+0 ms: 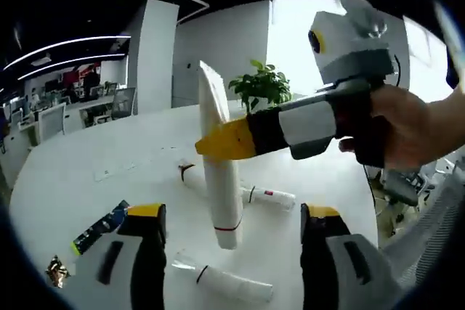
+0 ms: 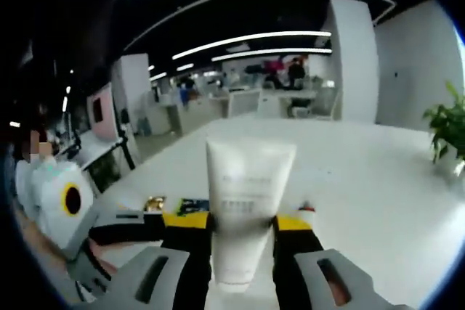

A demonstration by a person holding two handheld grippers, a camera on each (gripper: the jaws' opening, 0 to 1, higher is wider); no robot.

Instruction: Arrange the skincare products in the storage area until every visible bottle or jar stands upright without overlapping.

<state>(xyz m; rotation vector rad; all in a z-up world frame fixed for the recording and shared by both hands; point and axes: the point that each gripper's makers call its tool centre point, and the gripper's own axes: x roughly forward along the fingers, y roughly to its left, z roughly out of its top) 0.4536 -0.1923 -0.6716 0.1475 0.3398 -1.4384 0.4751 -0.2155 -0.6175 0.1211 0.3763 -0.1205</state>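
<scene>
Right gripper (image 2: 243, 241) jaws clamp the tall white plastic tube (image 1: 220, 172) mid-frame; left gripper (image 1: 232, 234) jaws gape. Set down crooked, it may topple onto the lying tubes (image 1: 269, 197).

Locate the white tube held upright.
The white tube is centre in the left gripper view, clamped by the right tongs above two lying tubes.

In the left gripper view, a tube (image 1: 220, 172) stands cap-down at frame centre on the table (image 1: 65, 172), held by the right gripper (image 1: 218, 141) entering from the right, with lying tubes behind (image 1: 258, 195) and below (image 1: 225, 284), a plant (image 1: 261, 86) beyond, and a packet (image 1: 98, 229) lower left.
</scene>
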